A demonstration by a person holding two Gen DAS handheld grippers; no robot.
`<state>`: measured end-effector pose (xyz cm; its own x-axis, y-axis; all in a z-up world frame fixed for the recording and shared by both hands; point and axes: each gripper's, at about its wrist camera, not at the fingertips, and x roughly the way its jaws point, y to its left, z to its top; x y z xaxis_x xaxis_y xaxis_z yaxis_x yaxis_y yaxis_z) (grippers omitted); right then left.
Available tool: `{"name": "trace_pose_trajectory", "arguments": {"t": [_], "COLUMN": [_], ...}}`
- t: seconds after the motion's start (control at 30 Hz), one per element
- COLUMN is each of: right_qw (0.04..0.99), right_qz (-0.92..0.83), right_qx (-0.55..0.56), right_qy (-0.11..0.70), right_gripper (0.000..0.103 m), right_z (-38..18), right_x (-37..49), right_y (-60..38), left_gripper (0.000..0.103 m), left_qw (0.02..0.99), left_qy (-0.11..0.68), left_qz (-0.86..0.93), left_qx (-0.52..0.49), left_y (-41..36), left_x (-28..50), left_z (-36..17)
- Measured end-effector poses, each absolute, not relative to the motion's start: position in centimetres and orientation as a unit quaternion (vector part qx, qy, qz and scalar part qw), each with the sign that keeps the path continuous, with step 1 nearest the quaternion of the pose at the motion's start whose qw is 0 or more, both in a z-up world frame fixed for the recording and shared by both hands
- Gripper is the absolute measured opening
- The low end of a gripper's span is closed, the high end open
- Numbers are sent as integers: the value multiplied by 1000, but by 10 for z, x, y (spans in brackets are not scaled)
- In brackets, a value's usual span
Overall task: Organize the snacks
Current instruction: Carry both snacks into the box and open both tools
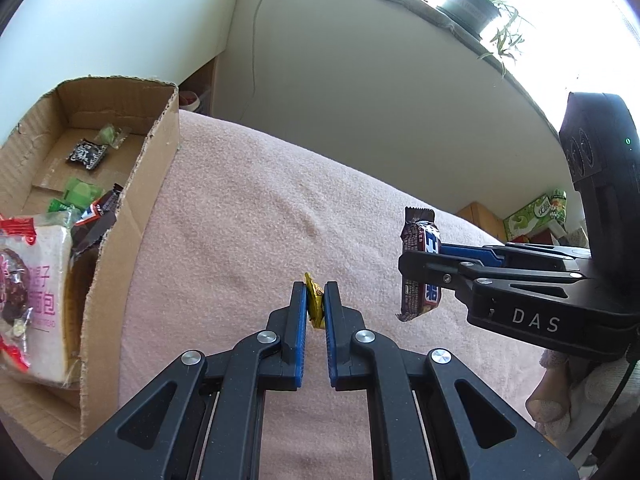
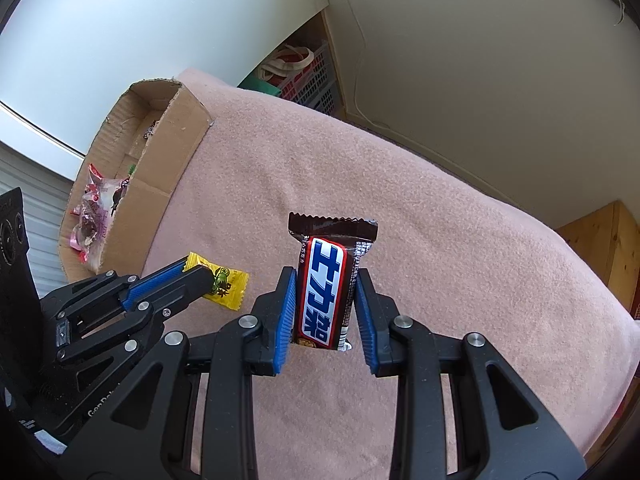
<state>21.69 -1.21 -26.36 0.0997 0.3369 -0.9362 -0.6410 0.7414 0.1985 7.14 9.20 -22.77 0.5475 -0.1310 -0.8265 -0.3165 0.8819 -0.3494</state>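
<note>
My left gripper (image 1: 315, 294) is shut on a small yellow candy packet (image 1: 314, 305), held edge-on above the pink blanket (image 1: 260, 208). From the right wrist view the same yellow packet (image 2: 226, 284) shows flat in the left gripper (image 2: 200, 272). My right gripper (image 2: 325, 276) is shut on a brown chocolate bar (image 2: 326, 288) with a blue and white label, standing upright between the blue pads. In the left wrist view that bar (image 1: 420, 264) hangs in the right gripper (image 1: 416, 258) at the right. An open cardboard box (image 1: 156, 152) with several snacks sits at the left.
Inside the box lie a bread pack (image 1: 36, 280), green candies (image 1: 82, 194) and dark wrappers (image 1: 86, 154). A wall and a sill with a potted plant (image 1: 476, 2) stand behind. A pink crate (image 2: 308, 76) and wooden furniture (image 2: 600, 248) sit past the blanket's edges. A person's hand (image 1: 560, 400) holds the right gripper.
</note>
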Motion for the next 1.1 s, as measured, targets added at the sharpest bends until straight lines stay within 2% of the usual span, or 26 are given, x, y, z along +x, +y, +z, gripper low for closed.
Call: {"name": "trace_pose_trajectory", "arguments": {"t": [0.57,1.1], "right_qw": [730,701], "right_qz": [381,440], "right_qx": [-155,-188], "right_qy": [546,528], "right_gripper": [30,30], "right_z": [-216,-202], "right_x": [188,141], "right_y": [62,160], "left_gripper": [7,7], "left_qw": [864,862], "left_qy": [434,420], "left_qz": [105,150], "left_qx": [-234,-242], "left_y": [160,214], "left_x": [21,-23], "left_z": [-177,-163]}}
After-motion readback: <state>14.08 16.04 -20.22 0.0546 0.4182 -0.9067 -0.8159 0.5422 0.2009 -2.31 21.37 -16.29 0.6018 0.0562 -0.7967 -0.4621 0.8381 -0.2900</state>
